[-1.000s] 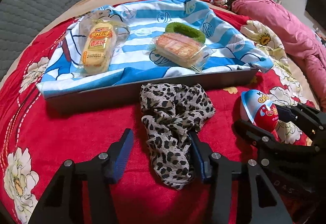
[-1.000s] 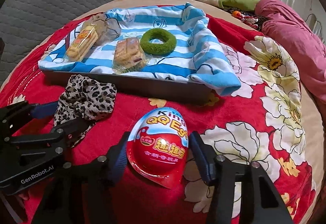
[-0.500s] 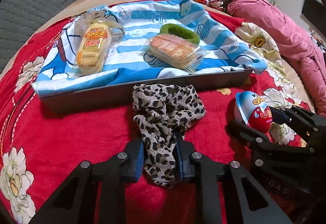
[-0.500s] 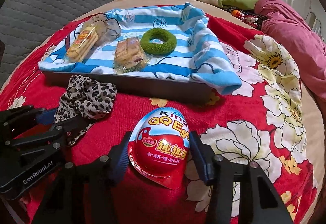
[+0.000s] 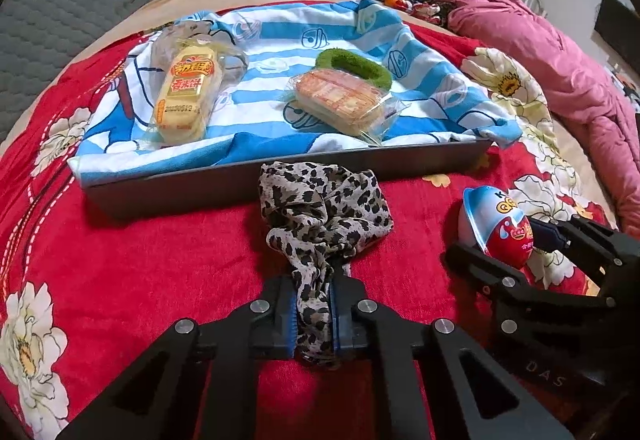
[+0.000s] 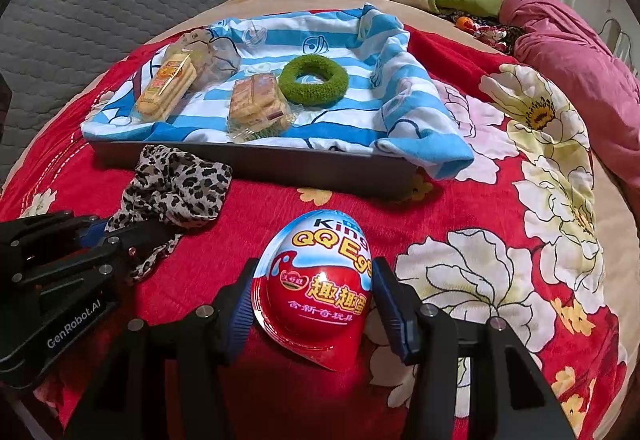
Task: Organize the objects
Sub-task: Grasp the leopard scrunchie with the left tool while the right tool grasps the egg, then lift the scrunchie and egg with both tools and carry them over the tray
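On the red flowered bedspread point(image 5: 132, 264), the left gripper point(image 5: 313, 314) has just been closing and now pinches the near tail of the leopard-print scarf point(image 5: 324, 208), whose bunched body lies at 12 o'clock from it, against the front wall of the dark tray point(image 5: 224, 186). Inside the tray, on a blue striped cloth point(image 5: 352, 28), lie a yellow snack pack point(image 5: 182, 98) at 10 o'clock, an orange snack pack point(image 5: 340, 104) and a green ring point(image 6: 314, 80) at 12 o'clock. At 3 o'clock of the scarf, the right gripper point(image 6: 314, 306) is partly open, both pads against the toy egg point(image 6: 320, 288) resting on the bedspread.
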A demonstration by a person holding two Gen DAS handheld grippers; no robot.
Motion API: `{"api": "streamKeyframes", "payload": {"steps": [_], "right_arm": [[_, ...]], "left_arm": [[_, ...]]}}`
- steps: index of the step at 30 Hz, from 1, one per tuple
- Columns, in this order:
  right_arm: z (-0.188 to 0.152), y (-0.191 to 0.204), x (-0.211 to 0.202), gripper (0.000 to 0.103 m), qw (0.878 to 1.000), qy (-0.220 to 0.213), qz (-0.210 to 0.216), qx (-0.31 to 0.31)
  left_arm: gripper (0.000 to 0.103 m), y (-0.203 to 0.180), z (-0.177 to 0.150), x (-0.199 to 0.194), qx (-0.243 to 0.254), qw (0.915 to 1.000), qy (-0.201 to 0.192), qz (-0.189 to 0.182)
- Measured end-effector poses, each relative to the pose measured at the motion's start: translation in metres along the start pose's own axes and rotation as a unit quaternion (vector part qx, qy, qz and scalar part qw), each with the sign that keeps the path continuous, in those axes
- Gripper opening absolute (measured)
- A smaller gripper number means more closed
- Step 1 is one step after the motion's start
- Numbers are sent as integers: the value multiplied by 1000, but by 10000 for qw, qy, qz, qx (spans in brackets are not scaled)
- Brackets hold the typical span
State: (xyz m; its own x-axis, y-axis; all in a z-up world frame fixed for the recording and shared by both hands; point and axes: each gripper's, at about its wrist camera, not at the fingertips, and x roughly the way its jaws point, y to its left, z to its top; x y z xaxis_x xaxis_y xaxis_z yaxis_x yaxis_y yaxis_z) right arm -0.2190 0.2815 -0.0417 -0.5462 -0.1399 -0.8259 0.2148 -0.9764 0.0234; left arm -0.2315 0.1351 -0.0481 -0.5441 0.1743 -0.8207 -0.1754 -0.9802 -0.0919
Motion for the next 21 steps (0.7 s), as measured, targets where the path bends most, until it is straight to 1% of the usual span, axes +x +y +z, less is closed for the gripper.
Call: {"api": "streamKeyframes", "payload": {"steps": [9, 21], "right_arm": [[-5, 3, -8, 55, 10000, -21, -9, -17], [-10, 15, -29, 55, 9999, -135, 10, -83]], "left_arm": [[11, 5, -6, -13, -19, 10000, -45, 79], [11, 17, -16, -39, -74, 9997, -148, 183]]}}
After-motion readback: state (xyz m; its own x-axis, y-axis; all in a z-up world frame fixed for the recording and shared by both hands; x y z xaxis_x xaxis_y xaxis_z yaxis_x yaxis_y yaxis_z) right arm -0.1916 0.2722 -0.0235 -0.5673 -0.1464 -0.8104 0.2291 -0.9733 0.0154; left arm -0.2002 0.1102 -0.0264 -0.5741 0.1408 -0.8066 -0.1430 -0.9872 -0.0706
